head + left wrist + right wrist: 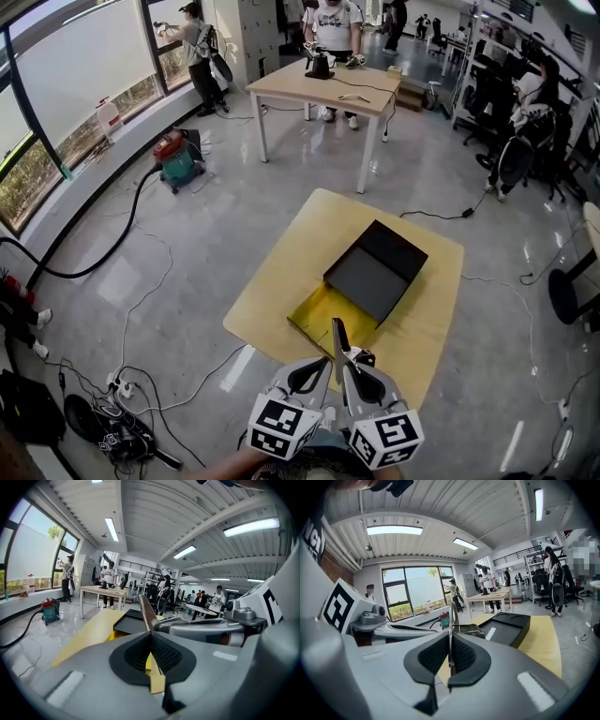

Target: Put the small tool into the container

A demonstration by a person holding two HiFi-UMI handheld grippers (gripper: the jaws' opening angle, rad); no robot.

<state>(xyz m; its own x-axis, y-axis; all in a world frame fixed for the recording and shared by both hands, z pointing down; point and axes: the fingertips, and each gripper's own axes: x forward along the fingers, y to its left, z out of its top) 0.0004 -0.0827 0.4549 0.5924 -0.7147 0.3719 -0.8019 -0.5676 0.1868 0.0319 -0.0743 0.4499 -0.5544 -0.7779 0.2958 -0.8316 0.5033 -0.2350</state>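
Between the pads of the right gripper sits the small tool, a thin flat metal blade. It is clamped edge-on with its free end pointing forward and up, so the jaws stand almost together on it. Gripping it low leaves the long end free to go in first, I judge. Close beside it, the left gripper has its jaws pressed together on nothing, probably parked out of the way. Ahead of both, on the yellow table, lies the black box, open side up, with a bright yellow part showing at its near edge. Tool and box are apart, and the carry across is not yet made.
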